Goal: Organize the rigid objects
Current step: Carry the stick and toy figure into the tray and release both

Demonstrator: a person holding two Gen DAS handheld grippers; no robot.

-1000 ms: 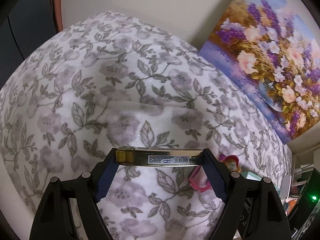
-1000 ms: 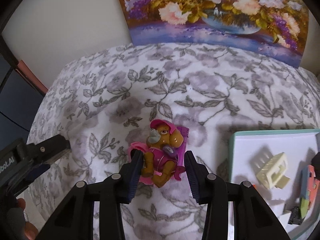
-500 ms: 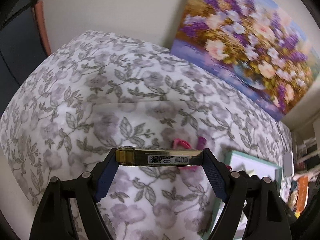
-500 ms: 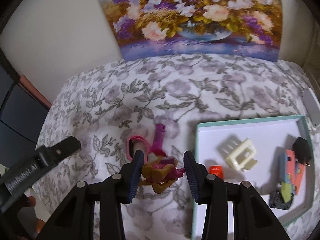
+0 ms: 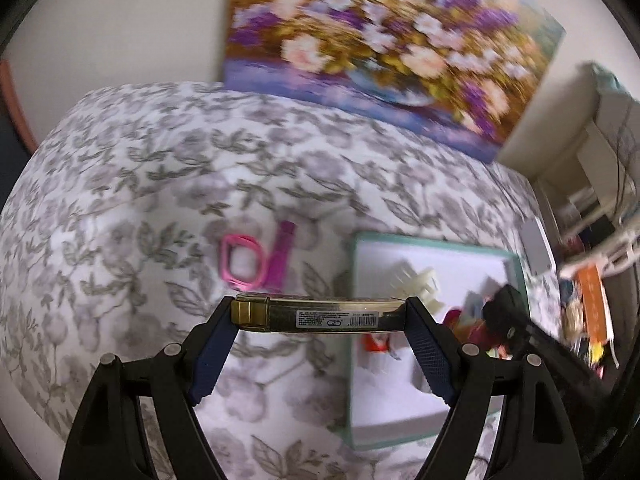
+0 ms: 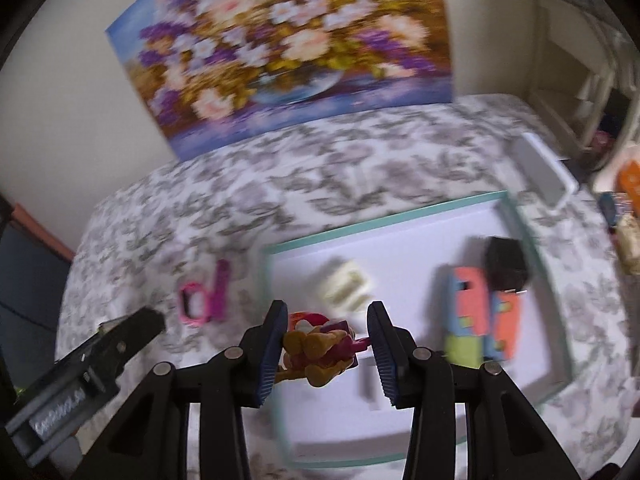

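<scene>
My left gripper (image 5: 320, 316) is shut on a flat gold case (image 5: 320, 315) with a barcode label, held edge-on above the floral bedspread just left of the teal-rimmed white tray (image 5: 351, 280). My right gripper (image 6: 327, 340) is shut on a brown and pink toy dog figure (image 6: 316, 350), hanging over the left part of the tray (image 6: 384, 212). In the tray lie a cream plastic piece (image 6: 346, 282), a coral and blue toy (image 6: 480, 312) and a black block (image 6: 506, 266). A pink ring (image 5: 240, 260) and a magenta stick (image 5: 282, 254) lie on the bedspread left of the tray.
A flower painting (image 6: 288, 48) leans on the wall behind the bed. A white flat device (image 6: 544, 176) lies beyond the tray's far right corner. Cluttered white shelves (image 5: 600, 184) stand at the right. The left gripper's finger (image 6: 132, 332) shows at the lower left of the right wrist view.
Both grippers have swung right and slightly up with their loads. The toy dog left the bedspread and now hangs over the tray; the pink ring and magenta stick stayed where it had been.
</scene>
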